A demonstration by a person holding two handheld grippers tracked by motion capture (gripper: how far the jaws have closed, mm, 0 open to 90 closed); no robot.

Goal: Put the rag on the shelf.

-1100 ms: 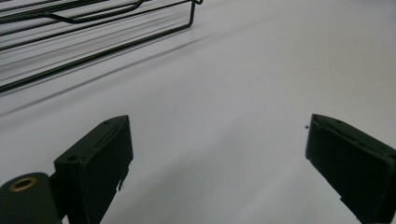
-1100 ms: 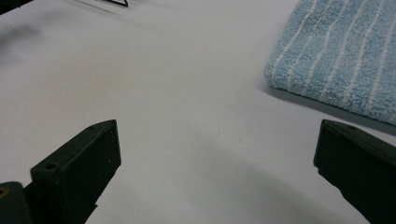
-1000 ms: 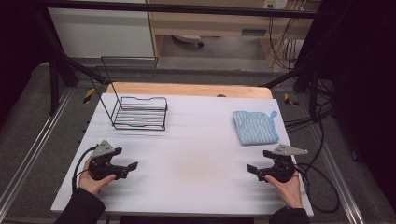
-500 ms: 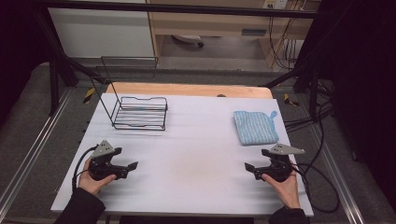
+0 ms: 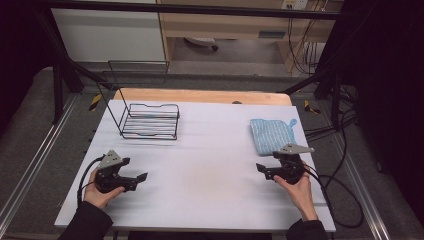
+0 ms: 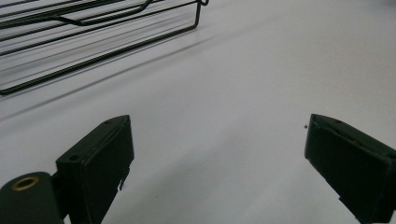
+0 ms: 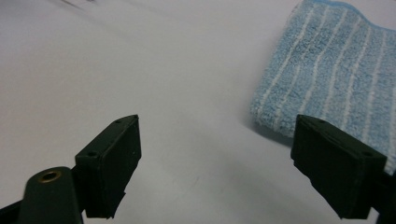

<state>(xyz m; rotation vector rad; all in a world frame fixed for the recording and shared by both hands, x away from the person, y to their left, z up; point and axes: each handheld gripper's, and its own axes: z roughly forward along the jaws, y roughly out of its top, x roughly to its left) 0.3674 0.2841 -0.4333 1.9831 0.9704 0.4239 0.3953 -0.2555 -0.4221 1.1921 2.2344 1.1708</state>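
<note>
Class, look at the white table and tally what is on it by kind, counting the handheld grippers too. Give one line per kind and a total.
Black wire racks: 1
Blue striped towels: 1
Handheld grippers, left gripper and right gripper: 2
Total: 4

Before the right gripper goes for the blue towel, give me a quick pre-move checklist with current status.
1. Right gripper open, nothing between its fingers: ok, though the gap has just been narrowing.
2. Blue towel lying folded and flat on the white table, nothing on top: ok.
3. Path from right gripper to towel free of obstacles: ok; the towel's near edge sits just ahead of it.
4. Left gripper open and empty, parked on its own side: ok.
5. Wire rack well away from the towel: ok.
6. Towel's hanging loop free of snags: cannot tell.
</note>
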